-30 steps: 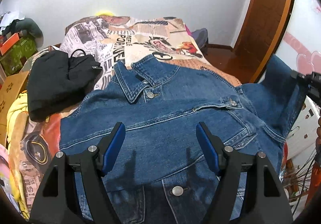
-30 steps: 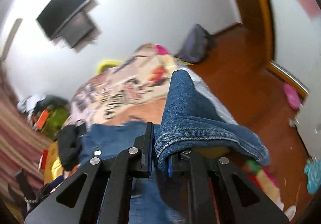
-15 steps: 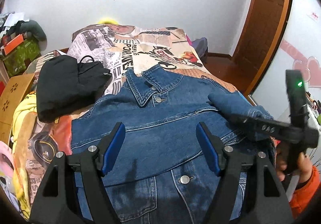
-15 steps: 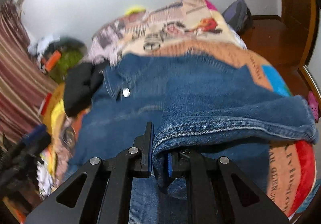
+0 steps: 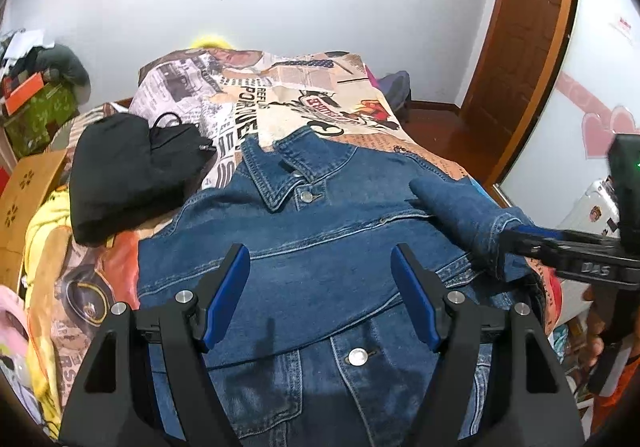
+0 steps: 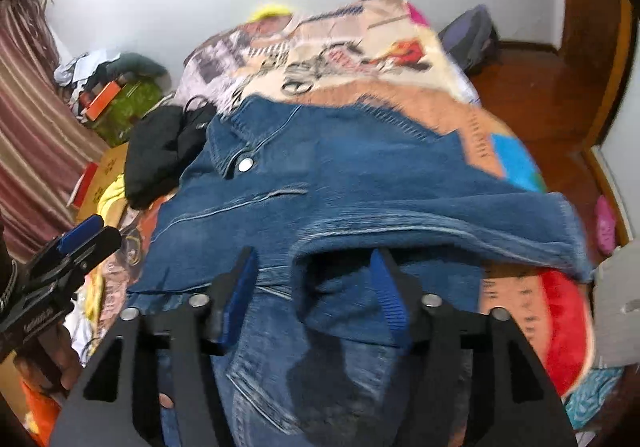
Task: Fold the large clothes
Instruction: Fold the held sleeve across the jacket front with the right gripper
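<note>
A blue denim jacket [image 5: 320, 247] lies front up on the bed, collar toward the far wall. Its right sleeve [image 5: 460, 215] is folded in over the chest; the sleeve cuff [image 6: 460, 235] lies just in front of the right gripper. My left gripper [image 5: 320, 299] is open and empty above the jacket's lower front. My right gripper [image 6: 316, 287] is open, its fingers either side of the sleeve cuff, and it also shows at the right edge of the left wrist view [image 5: 520, 237].
A black bag and garment [image 5: 128, 171] lie left of the jacket on the printed bedspread [image 5: 280, 95]. Boxes and yellow cloth [image 5: 36, 223] crowd the left side. A wooden door [image 5: 528, 27] and bare floor are at the right.
The right gripper carried the sleeve in over the jacket's chest, then opened and let the cuff go. The left gripper stayed open over the lower front.
</note>
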Tool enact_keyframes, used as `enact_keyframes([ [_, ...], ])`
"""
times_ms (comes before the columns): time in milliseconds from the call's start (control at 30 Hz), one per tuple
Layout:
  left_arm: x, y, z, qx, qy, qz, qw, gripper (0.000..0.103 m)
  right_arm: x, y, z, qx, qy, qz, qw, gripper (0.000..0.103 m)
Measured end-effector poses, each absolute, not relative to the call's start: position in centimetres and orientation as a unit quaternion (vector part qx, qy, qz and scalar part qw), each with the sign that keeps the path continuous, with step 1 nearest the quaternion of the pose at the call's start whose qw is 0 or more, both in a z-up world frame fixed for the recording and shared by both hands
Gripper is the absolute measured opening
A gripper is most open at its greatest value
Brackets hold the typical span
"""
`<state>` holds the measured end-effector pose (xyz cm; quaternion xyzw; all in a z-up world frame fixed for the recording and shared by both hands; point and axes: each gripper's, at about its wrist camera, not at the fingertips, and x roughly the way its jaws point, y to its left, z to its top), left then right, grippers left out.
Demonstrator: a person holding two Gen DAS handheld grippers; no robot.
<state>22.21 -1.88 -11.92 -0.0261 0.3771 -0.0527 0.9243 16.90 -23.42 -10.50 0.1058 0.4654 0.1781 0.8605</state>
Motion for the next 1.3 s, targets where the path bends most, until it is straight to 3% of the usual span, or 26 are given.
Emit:
enact_keyframes([
  [300, 23.5, -4.3, -11.9, -0.016, 0.381, -0.060, 0.923, 0.072, 17.0, -32.0, -10.6, 0.216, 0.423, 0.072, 0.877, 0.058],
  [667, 25.3, -6.3, -13.6, -0.003, 0.404, -0.067, 0.912, 0.072, 19.2, -37.9, -19.7, 0.401, 0.471, 0.008, 0.785, 0.058],
  [933, 26.4, -6.0, -15.3, -0.010, 0.426, -0.063, 0.903, 0.072, 21.2, -38.6, -21.5, 0.436, 0.461, 0.012, 0.773, 0.060],
  [1000, 26.4, -5.7, -15.5, -0.011, 0.428, -0.060, 0.902, 0.072, 21.6, -38.6, -21.5, 0.427, 0.459, 0.006, 0.779, 0.055],
  [1067, 26.4, -5.4, -15.7, -0.014, 0.429, -0.057, 0.901, 0.072, 21.7, -39.2, -21.9, 0.416, 0.462, 0.002, 0.784, 0.042],
  [1133, 26.4, -5.2, -15.7, -0.016, 0.429, -0.055, 0.902, 0.072, 22.1, -39.2, -22.0, 0.416, 0.464, 0.009, 0.782, 0.014],
  [1167, 26.3, -5.0, -15.6, -0.017, 0.427, -0.053, 0.902, 0.072, 22.4, -39.1, -22.0, 0.426, 0.465, 0.028, 0.775, 0.009],
  [1300, 25.9, -4.1, -15.3, -0.022, 0.421, -0.046, 0.905, 0.072, 22.3, -37.9, -19.5, 0.389, 0.448, 0.033, 0.804, 0.006],
])
